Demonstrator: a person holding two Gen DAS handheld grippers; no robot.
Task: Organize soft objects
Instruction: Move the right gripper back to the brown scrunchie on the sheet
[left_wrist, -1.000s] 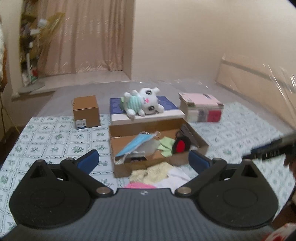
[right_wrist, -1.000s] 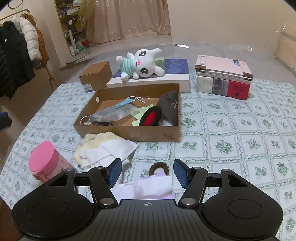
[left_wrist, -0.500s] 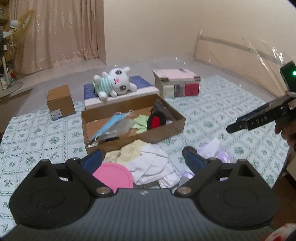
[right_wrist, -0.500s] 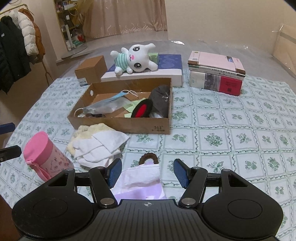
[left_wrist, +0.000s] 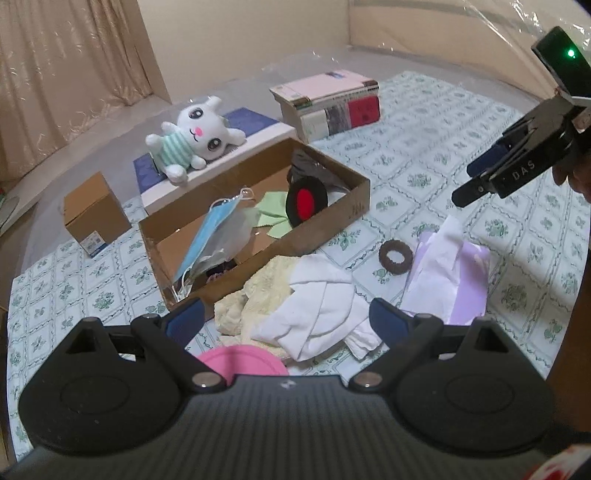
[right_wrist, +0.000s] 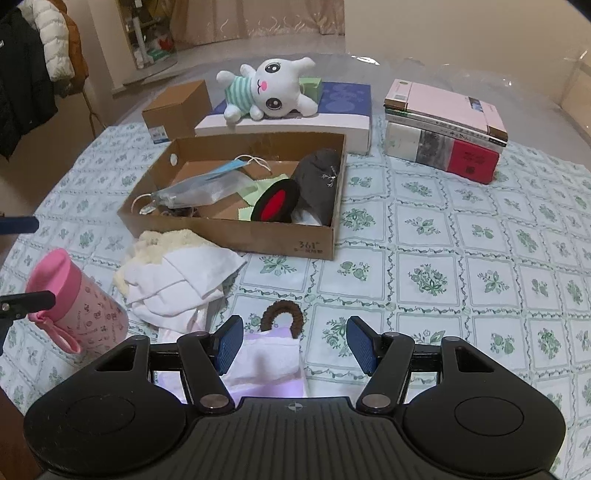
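An open cardboard box (left_wrist: 364, 184) (right_wrist: 314, 245) on the patterned table holds a blue face mask (left_wrist: 207, 229), green cloths, a black-and-red earmuff (right_wrist: 275, 201) and a dark hat. In front of it lie a cream fluffy cloth (left_wrist: 266, 280) and a white cloth (left_wrist: 321, 314) (right_wrist: 184, 280). A brown hair tie (left_wrist: 395, 254) (right_wrist: 282, 312) and a lilac packet with a white cloth (left_wrist: 450, 266) (right_wrist: 269, 358) lie to the right. My left gripper (left_wrist: 284, 321) is open above the cloth pile. My right gripper (right_wrist: 295, 345) is open over the lilac packet.
A white plush rabbit (left_wrist: 192, 140) (right_wrist: 269, 86) lies on a blue-and-white flat box behind the cardboard box. A small brown carton (left_wrist: 96, 214) stands left, a stack of books (right_wrist: 443, 133) right. A pink bottle (right_wrist: 77, 299) stands at the near left.
The left gripper has swung right and pulled back, so the cloth pile, hair tie and right gripper came into its view. The right gripper has backed away slightly. Both stay open.
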